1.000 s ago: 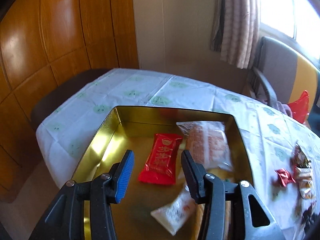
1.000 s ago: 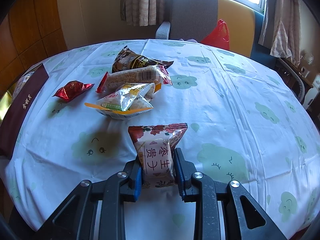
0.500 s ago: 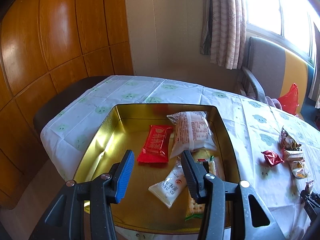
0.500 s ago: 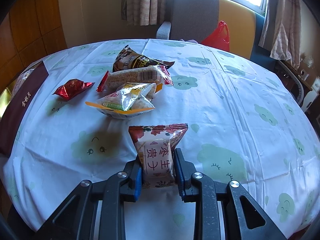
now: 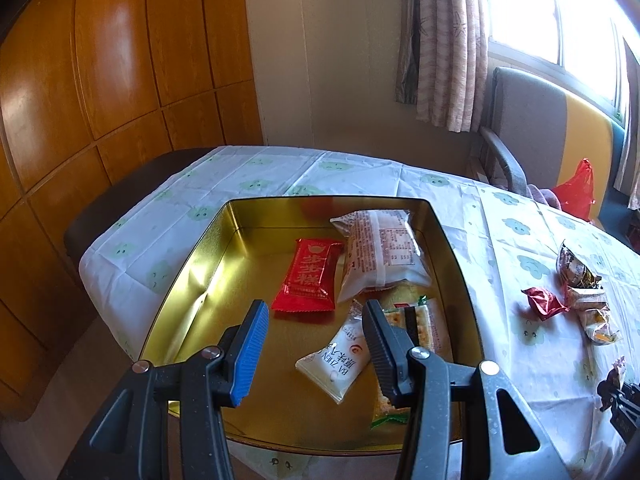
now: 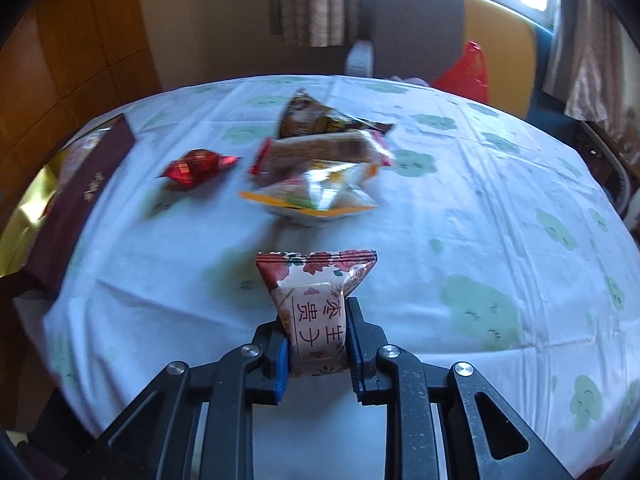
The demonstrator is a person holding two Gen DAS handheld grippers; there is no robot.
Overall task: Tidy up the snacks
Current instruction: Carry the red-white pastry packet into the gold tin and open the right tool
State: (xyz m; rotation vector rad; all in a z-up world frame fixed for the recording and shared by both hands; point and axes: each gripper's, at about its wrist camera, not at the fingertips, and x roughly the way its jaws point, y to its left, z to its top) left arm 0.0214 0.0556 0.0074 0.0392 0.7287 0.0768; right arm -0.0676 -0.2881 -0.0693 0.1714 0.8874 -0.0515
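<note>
The left gripper (image 5: 312, 334) points forward and slightly down, jaws spread wide, nothing between its fingers (image 5: 250, 350). The right gripper (image 6: 316, 336) also points forward and slightly down, jaws drawn close and clamped on a packet (image 6: 316, 304), which stands upright between the fingers (image 6: 280, 364). The right wrist view is motion-blurred.

Four packets lie in the tin (image 5: 448, 248) — loose snacks (image 5: 576, 300) apparently on the table (image 5: 504, 216), right.
</note>
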